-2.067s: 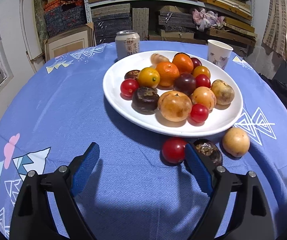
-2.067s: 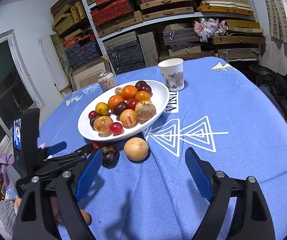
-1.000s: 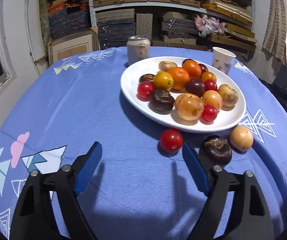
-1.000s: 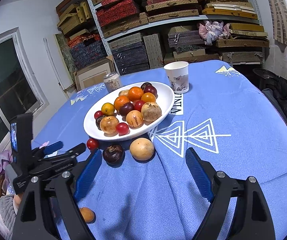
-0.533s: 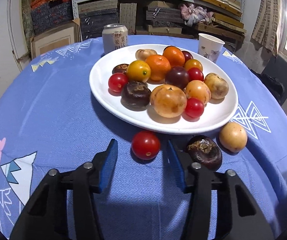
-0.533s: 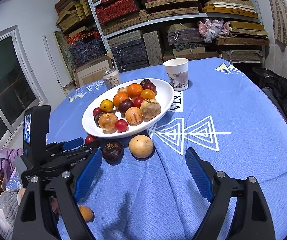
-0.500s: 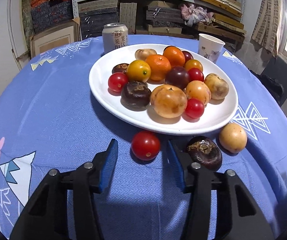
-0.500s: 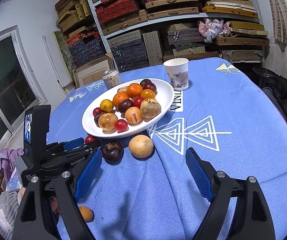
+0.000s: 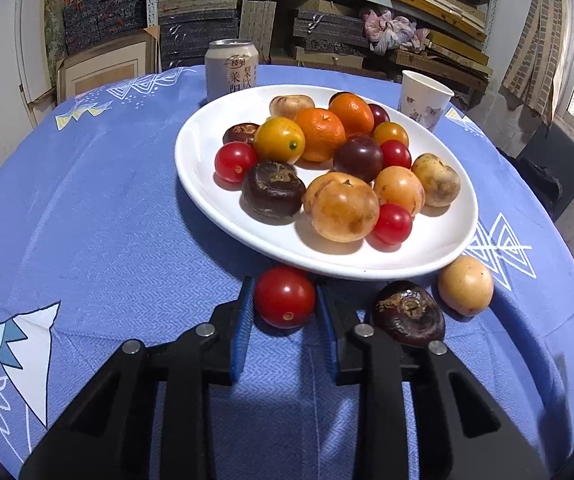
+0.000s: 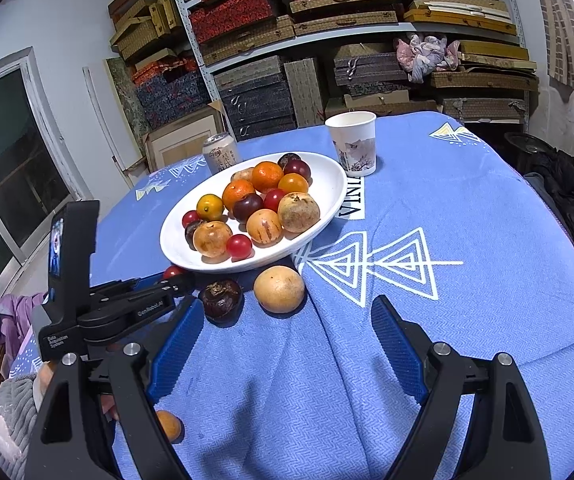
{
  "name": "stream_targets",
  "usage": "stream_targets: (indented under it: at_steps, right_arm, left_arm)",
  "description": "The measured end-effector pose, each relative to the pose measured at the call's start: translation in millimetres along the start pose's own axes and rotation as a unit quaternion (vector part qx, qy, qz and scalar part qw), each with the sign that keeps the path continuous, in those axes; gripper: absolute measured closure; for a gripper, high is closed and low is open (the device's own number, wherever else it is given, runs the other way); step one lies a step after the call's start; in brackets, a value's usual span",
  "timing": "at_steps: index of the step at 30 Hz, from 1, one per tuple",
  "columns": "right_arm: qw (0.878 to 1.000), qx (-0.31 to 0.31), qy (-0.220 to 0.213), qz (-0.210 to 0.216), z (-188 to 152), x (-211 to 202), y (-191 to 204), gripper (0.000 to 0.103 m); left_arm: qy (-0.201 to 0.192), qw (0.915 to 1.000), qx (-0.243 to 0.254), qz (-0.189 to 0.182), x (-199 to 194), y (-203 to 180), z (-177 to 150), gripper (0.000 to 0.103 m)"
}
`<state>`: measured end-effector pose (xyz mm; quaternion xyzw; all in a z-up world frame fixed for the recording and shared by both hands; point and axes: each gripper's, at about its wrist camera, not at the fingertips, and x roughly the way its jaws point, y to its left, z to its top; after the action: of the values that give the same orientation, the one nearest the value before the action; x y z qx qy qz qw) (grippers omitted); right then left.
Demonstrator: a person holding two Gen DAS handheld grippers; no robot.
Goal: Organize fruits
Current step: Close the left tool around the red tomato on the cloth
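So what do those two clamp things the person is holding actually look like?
Both are black plastic frames with silver bolts and two fingers faced with ribbed blue pads. The left gripper carries small white lettering and an upright block with a small screen. A grey knitted sleeve shows beneath it.

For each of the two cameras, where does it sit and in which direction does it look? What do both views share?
Left wrist: on the left gripper, looking down along its blue fingers, shut on a red cherry tomato before the white plate.
Right wrist: on the right gripper, open over blue tablecloth; the left gripper and a grey sleeve show at left.
Shared: plate, tomato, dark fruit, yellow fruit, can, paper cup.
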<state>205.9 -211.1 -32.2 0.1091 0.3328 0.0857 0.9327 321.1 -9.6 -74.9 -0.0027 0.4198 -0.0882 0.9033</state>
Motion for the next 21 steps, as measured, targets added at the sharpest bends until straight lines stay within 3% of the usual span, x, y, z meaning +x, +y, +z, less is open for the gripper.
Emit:
stream_targets:
  at_steps: [7, 12, 21]
  right_arm:
    - [1.0, -0.001, 0.012, -0.009, -1, 7, -6, 0.016]
    - [0.998, -0.045, 0.02, -0.04, -7, 14, 6, 0.016]
    - [0.988, -0.124, 0.044, -0.076, -13, 36, 33, 0.033]
  left_arm:
    - [-0.007, 0.9994, -0.021, 0.026, -28, 19, -18, 0.074]
    - [-0.016, 0.9984, -0.022, 0.05, -52, 28, -42, 0.074]
    - [-0.006, 0.9985, -0.016, 0.053, -48, 29, -48, 0.074]
